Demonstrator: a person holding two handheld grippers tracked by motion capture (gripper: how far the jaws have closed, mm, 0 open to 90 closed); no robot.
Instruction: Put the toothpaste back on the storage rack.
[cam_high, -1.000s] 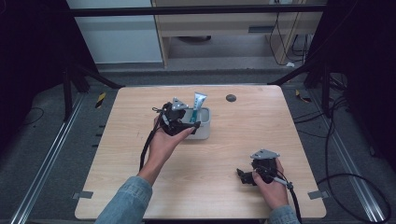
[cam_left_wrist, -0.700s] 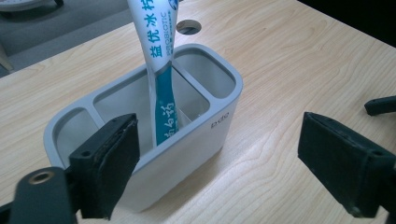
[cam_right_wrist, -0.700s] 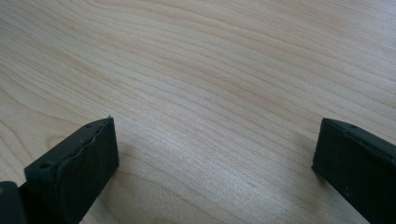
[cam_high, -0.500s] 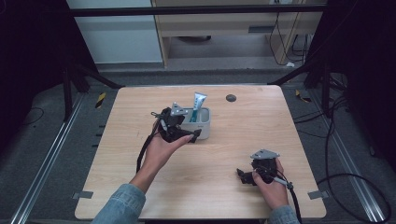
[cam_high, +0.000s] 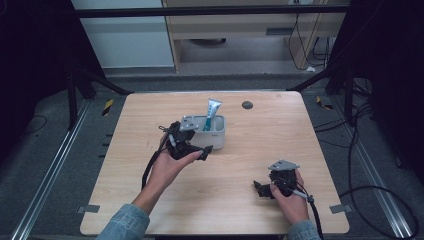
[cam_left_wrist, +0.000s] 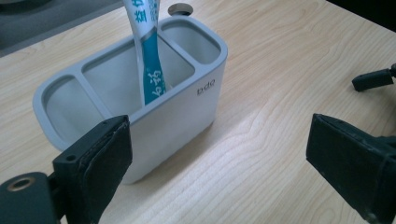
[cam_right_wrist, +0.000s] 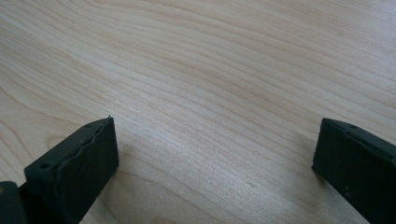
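A pale grey holder (cam_high: 215, 134) with three open compartments stands toward the far middle of the wooden counter (cam_high: 250, 165), and a toothpaste tube (cam_high: 210, 114) sits in its centre compartment. The tube stands nearly upright, its long axis running from the bottom of the compartment up past the rim, the flat white crimped end on top and the teal lower part down inside; it leans a little toward the far side of the holder. In the left gripper view the tube (cam_left_wrist: 147, 51) rises out of the middle compartment and the holder's (cam_left_wrist: 177, 116) long side faces the camera, with small lettering near one upper corner. The left gripper (cam_high: 200, 150) sits just in front of the holder on the near side, its fingers (cam_left_wrist: 100, 161) released and spread wide; they have just been opening, and nothing lies between them but bare wood and the holder's near corner beside one pad. The right gripper (cam_high: 261, 189) rests low over the counter near the right front corner, well apart from the holder, its fingers (cam_right_wrist: 77, 170) also spread open over bare wood. A small dark round disc (cam_high: 246, 105) lies beyond the holder.
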